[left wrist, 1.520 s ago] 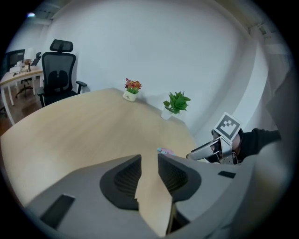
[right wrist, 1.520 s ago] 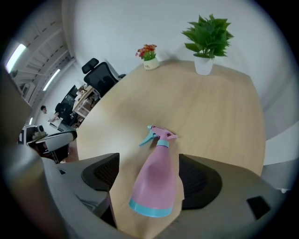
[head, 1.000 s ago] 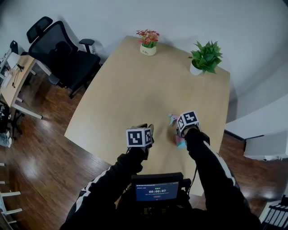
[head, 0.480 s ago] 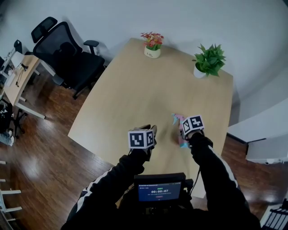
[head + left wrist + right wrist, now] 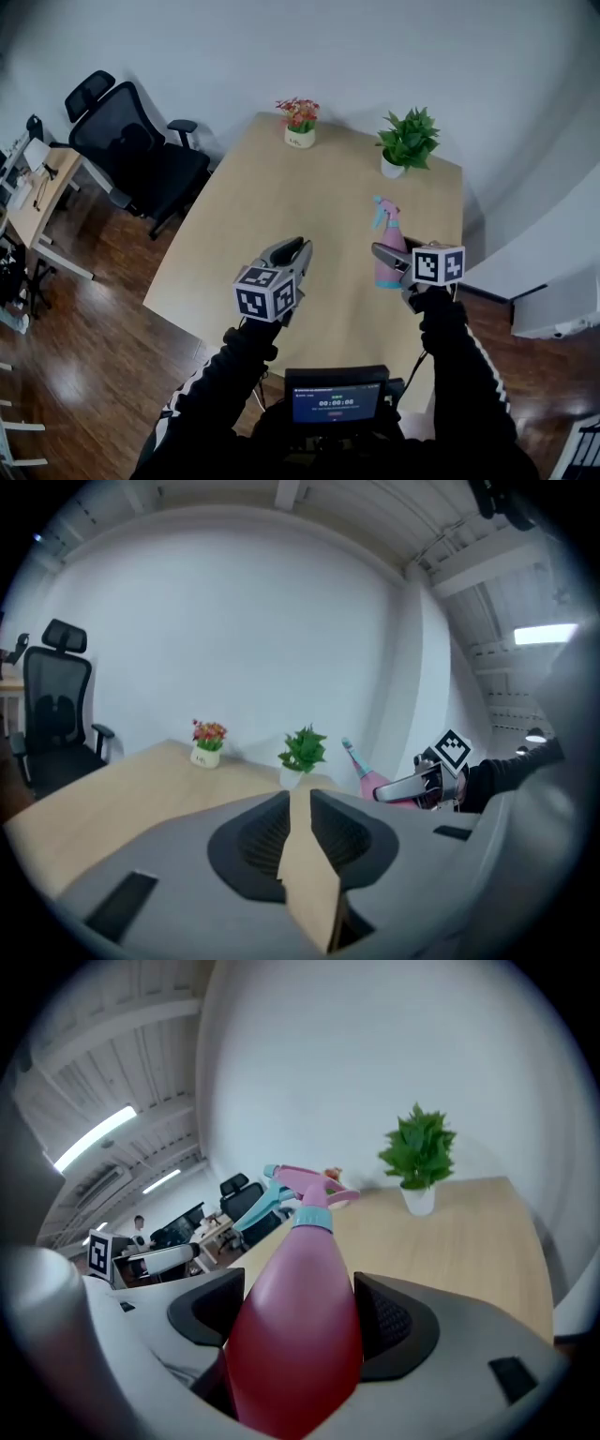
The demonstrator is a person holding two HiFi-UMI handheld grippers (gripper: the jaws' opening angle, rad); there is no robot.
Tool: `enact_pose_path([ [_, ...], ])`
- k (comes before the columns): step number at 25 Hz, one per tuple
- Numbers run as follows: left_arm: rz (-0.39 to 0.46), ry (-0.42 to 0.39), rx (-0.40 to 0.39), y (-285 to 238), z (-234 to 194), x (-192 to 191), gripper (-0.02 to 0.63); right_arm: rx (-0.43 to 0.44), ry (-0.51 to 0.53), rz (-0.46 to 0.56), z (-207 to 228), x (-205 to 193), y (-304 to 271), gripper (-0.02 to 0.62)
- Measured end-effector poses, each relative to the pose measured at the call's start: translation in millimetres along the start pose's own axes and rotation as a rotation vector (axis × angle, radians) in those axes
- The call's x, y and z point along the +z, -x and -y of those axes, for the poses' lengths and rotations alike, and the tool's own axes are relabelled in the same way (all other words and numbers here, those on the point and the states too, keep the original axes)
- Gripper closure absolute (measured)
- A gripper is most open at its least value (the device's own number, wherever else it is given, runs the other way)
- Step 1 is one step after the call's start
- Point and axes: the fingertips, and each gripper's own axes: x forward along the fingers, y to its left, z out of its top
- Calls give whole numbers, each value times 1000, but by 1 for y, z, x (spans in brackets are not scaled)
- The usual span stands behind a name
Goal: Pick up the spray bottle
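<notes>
The pink spray bottle (image 5: 388,246) with a light-blue trigger head hangs upright above the tan table (image 5: 281,211), lifted off it. My right gripper (image 5: 384,260) is shut on its body; in the right gripper view the bottle (image 5: 298,1335) fills the gap between both pads. My left gripper (image 5: 294,253) is raised over the table's near edge, left of the bottle. Its jaws are closing with a narrow gap and nothing between them (image 5: 300,803). The left gripper view also shows the bottle (image 5: 368,782) at right.
A pot of red flowers (image 5: 299,120) and a green potted plant (image 5: 406,141) stand at the table's far edge. A black office chair (image 5: 131,141) and a desk (image 5: 37,178) are to the left. A small screen (image 5: 336,398) sits at the person's chest.
Both grippers have risen from the table. The right one closed on the spray bottle and lifted it clear. The left gripper's jaws have narrowed.
</notes>
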Motion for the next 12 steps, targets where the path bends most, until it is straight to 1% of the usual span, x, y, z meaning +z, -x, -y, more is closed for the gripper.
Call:
enact_pose_path([
  [1,33,-25,-13,7,9,10,540,2,31,45,-8,8,15,238],
  [2,62,-48,-24,14,18,19,577,6,62,84,-17,15,29,238],
  [3,85,-70,-31,22,27,25,590,11,89,122,-28,22,43,238],
  [5,115,-105,-32,36,42,32,594,24,138,206,-50,33,70,238],
  [8,140,-128,-12,56,54,36,601,33,199,320,-81,45,107,238],
  [12,195,-151,22,83,59,47,606,42,261,416,-113,54,138,238],
])
